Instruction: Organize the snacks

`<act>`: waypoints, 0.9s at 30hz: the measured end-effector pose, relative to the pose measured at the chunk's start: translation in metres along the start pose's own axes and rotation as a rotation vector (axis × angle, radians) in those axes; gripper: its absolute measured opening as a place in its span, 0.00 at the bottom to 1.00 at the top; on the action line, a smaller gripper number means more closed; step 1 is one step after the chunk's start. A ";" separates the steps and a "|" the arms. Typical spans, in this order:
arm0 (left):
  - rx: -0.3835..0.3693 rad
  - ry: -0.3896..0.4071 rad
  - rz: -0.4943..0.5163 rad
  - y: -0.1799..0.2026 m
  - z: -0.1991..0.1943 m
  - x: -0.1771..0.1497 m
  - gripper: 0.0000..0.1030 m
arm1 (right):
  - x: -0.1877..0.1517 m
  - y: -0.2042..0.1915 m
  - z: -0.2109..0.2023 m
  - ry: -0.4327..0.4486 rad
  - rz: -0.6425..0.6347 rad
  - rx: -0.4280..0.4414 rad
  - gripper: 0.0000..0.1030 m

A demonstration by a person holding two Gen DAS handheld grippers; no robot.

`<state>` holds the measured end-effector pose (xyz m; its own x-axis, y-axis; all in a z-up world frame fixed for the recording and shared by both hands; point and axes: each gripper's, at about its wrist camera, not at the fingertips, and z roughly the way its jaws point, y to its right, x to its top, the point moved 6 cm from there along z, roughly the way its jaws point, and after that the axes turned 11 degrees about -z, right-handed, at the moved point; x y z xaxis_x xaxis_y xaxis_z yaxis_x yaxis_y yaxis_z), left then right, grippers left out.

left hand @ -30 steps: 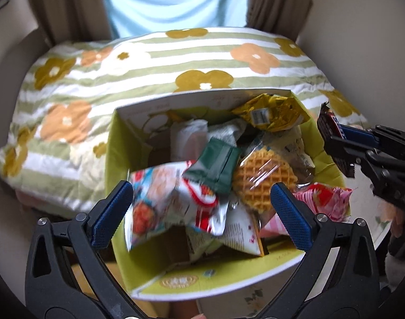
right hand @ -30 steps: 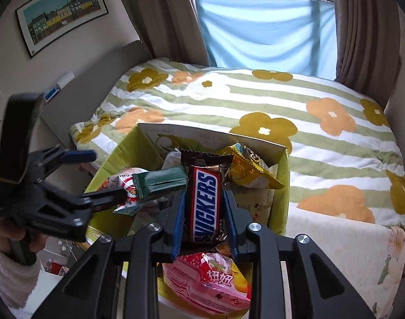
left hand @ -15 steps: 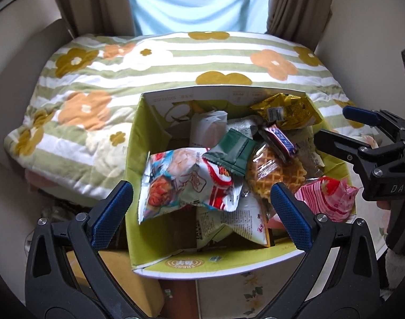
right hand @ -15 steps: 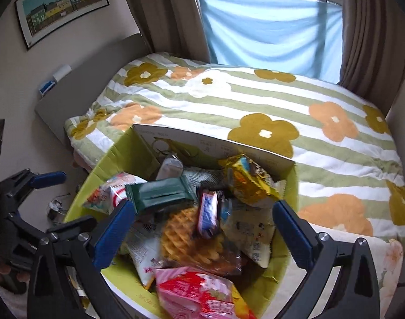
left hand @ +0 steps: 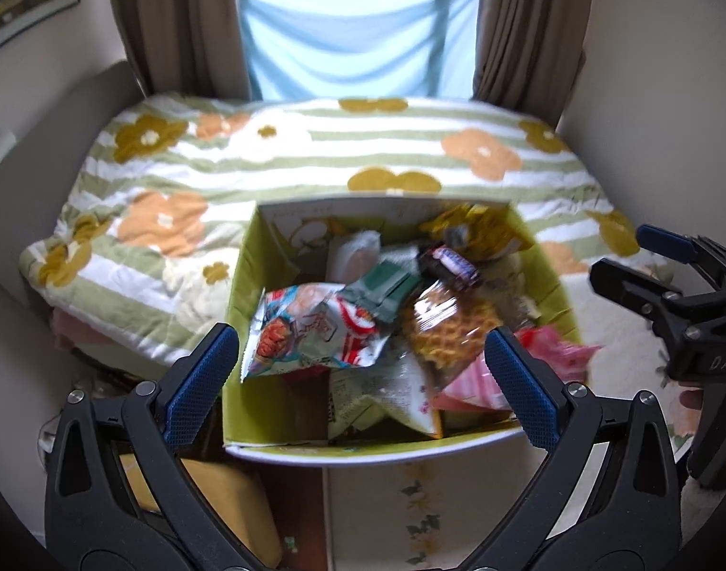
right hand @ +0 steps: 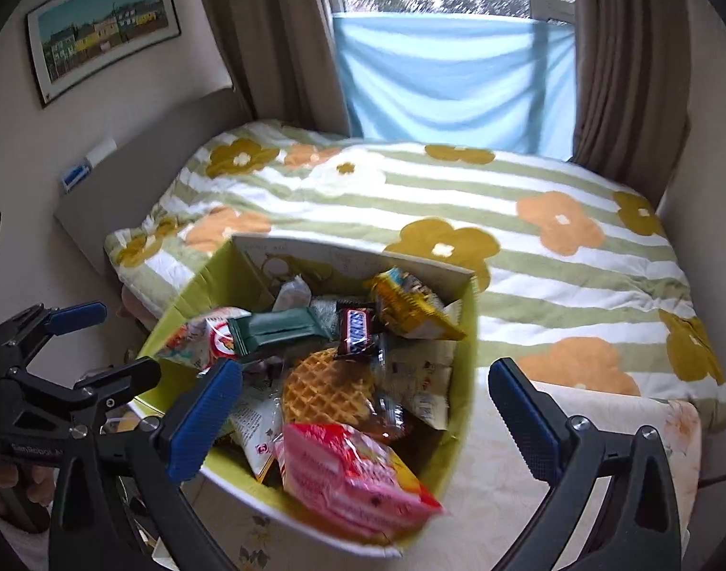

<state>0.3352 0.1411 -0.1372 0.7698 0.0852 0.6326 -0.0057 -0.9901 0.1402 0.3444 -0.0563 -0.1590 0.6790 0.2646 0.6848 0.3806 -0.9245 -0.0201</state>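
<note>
A green-lined cardboard box [left hand: 241, 333] [right hand: 460, 409] holds several snacks. A Snickers bar [left hand: 451, 266] [right hand: 355, 332] lies on top, next to a green packet [left hand: 384, 288] [right hand: 279, 330], a wrapped waffle [left hand: 451, 330] [right hand: 327, 390], a yellow bag [right hand: 410, 304], a red-and-white bag [left hand: 310, 333] and a pink bag [right hand: 353, 480]. My left gripper [left hand: 363, 380] is open and empty above the box's near edge; it also shows in the right wrist view [right hand: 103, 338]. My right gripper [right hand: 363, 421] is open and empty above the box; it also shows in the left wrist view [left hand: 639, 257].
A bed with a striped flowered quilt [left hand: 315, 152] [right hand: 529, 219] lies behind the box. A window with a blue cloth [right hand: 453, 81] and brown curtains is at the back. A floral-covered surface [right hand: 591, 428] lies to the box's right. A framed picture [right hand: 101, 52] hangs on the left wall.
My right gripper opened and let the Snickers bar drop into the box, then drew back. Both grippers have risen and pulled away from the box.
</note>
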 end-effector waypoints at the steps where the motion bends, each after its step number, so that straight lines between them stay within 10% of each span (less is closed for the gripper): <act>1: -0.004 0.016 -0.003 0.004 -0.008 0.000 0.99 | 0.001 0.003 -0.012 0.019 0.006 -0.011 1.00; 16: -0.028 0.334 -0.043 0.086 -0.184 -0.063 1.00 | -0.060 0.035 -0.222 0.228 0.046 -0.261 1.00; 27: -0.045 0.352 -0.010 0.114 -0.222 -0.124 0.99 | -0.127 0.039 -0.270 0.223 0.106 -0.346 1.00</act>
<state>0.0968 0.0421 -0.0305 0.5031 0.1354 0.8536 -0.0337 -0.9838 0.1759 0.1035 -0.2001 -0.0503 0.5365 0.1321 0.8335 0.0569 -0.9911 0.1204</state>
